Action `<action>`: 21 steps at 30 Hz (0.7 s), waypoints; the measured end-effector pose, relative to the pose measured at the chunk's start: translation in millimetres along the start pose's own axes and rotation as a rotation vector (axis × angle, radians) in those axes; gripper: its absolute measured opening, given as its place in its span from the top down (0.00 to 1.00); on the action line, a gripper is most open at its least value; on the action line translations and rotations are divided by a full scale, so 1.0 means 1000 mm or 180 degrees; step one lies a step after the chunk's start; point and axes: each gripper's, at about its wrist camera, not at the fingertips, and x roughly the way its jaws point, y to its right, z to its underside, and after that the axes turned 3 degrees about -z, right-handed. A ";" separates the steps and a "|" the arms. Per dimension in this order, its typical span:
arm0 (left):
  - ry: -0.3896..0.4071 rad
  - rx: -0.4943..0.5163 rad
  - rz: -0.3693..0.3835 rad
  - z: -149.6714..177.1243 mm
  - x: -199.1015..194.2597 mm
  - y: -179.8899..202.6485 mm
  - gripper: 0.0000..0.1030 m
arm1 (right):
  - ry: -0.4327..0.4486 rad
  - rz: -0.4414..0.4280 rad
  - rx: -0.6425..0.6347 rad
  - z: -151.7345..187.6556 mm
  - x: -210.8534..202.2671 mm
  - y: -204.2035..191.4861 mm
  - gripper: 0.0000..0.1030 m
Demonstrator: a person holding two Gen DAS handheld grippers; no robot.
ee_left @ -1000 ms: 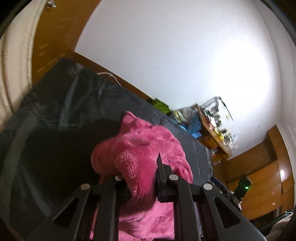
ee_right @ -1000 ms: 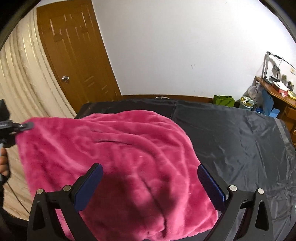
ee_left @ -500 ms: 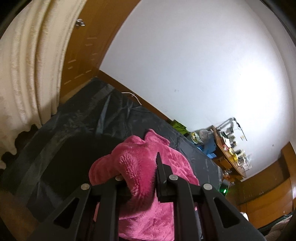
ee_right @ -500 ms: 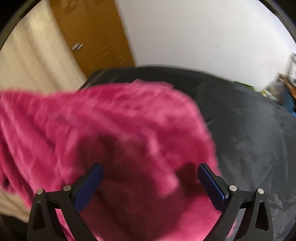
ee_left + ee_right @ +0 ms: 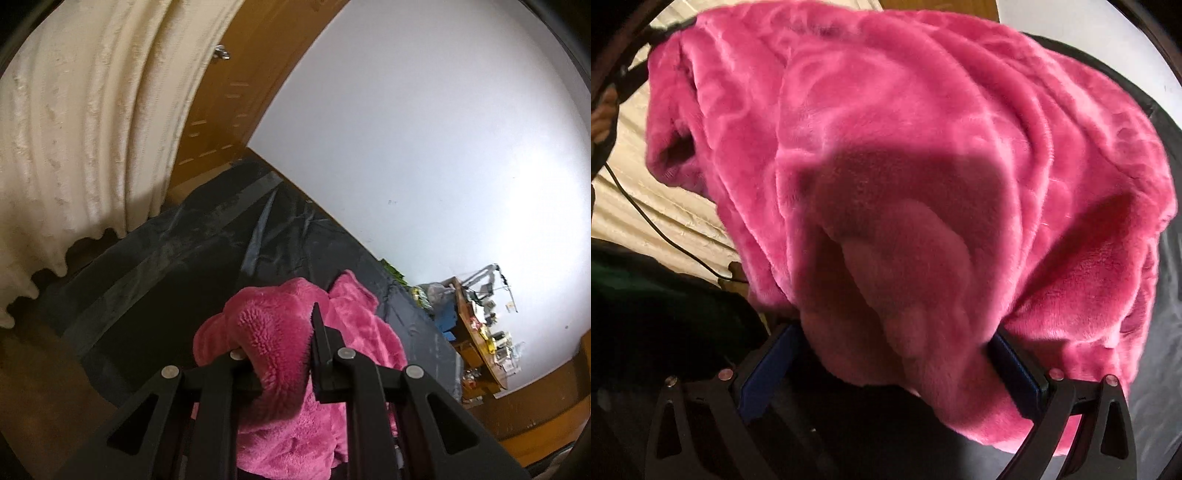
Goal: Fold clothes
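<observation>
**Pink fleece lifted, right claw now under it**

A second ago my right claw looked level across the room, with the wooden door and white wall above the garment; now it tips steeply down and the pink fleece garment (image 5: 923, 155) fills nearly its whole view. My left view has swung as well: the cream curtain (image 5: 85, 122) and the wooden door (image 5: 236, 92) take up far more of it than before, while the bunch of fleece in that claw sits just as it did.

My left claw (image 5: 280, 343) is nearly closed, pinching a thick fold of the garment (image 5: 280, 343) between its fingers, above the black sheet (image 5: 177, 258) that covers the surface.

My right claw (image 5: 890, 354) stands wide open. A lobe of fleece hangs down into the gap between its blue pads (image 5: 768, 373); whether the cloth brushes them I cannot tell, but they do not squeeze it.
</observation>
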 end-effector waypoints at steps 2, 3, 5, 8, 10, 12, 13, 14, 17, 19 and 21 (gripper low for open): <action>0.0006 -0.0040 -0.0003 0.003 0.000 -0.004 0.83 | 0.0172 0.0026 -0.0010 -0.012 -0.020 0.011 0.00; 0.0007 -0.0050 -0.0005 0.005 -0.001 -0.005 0.83 | 0.0272 0.0042 -0.0015 -0.019 -0.032 0.018 0.00; 0.0007 -0.0039 -0.0018 0.004 0.000 -0.007 0.83 | 0.0471 0.0075 -0.0026 -0.034 -0.054 0.030 0.00; -0.0016 -0.0037 -0.0023 0.001 0.003 -0.010 0.83 | 0.0736 0.0148 -0.0060 -0.061 -0.082 0.050 0.00; -0.0041 -0.0047 -0.0032 -0.003 0.005 -0.014 0.83 | 0.0802 0.0240 -0.0139 -0.082 -0.086 0.060 0.00; -0.0075 -0.0054 -0.0045 -0.006 0.008 -0.018 0.83 | 0.0812 0.0340 -0.0225 -0.105 -0.084 0.068 0.00; -0.0093 -0.0059 -0.0053 -0.008 0.010 -0.021 0.83 | 0.0802 0.0340 -0.0238 -0.117 -0.082 0.073 0.00; -0.0116 -0.0067 -0.0066 -0.010 0.012 -0.024 0.83 | 0.0785 0.0316 -0.0235 -0.129 -0.078 0.078 0.00; -0.0181 -0.0095 -0.0110 -0.016 0.018 -0.035 0.83 | 0.0733 0.0243 -0.0229 -0.165 -0.066 0.093 0.00; -0.0217 -0.0123 -0.0146 -0.020 0.024 -0.045 0.83 | 0.0689 0.0143 -0.0192 -0.192 -0.050 0.085 0.00; -0.0244 -0.0149 -0.0164 -0.025 0.028 -0.053 0.83 | 0.0607 0.0003 -0.0145 -0.209 -0.035 0.091 0.00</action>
